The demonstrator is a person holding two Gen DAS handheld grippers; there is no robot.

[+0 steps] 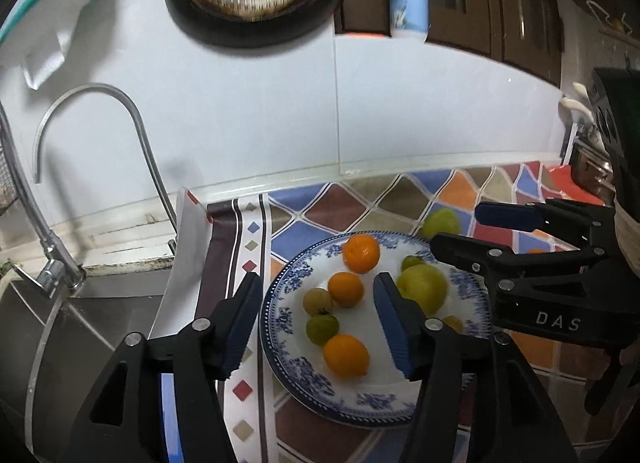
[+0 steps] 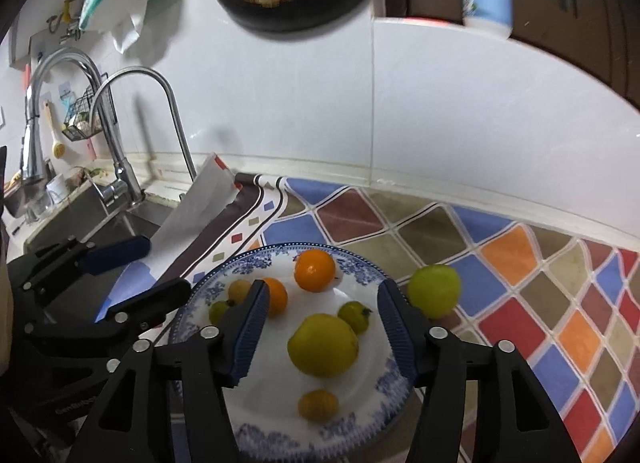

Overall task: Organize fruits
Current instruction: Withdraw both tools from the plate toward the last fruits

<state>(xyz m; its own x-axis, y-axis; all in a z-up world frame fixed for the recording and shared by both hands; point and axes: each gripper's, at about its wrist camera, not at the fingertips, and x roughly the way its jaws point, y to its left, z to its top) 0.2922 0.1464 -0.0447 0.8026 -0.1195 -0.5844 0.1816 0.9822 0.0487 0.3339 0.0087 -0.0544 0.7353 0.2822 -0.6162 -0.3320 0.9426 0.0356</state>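
Grippers, left gripper (image 1: 316,323) and right gripper (image 2: 324,329), gape empty (over plate (image 2: 360,423)).

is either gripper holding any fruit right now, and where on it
No. The left gripper and right gripper are both open and empty above the plate.

Two close downward views (shared plate (image 1: 280,315))

The counter is covered by a diamond-patterned mat (image 2: 516,259); a blue-rimmed plate (image 2: 360,267) and one green fruit (image 2: 434,290) are borne on it.
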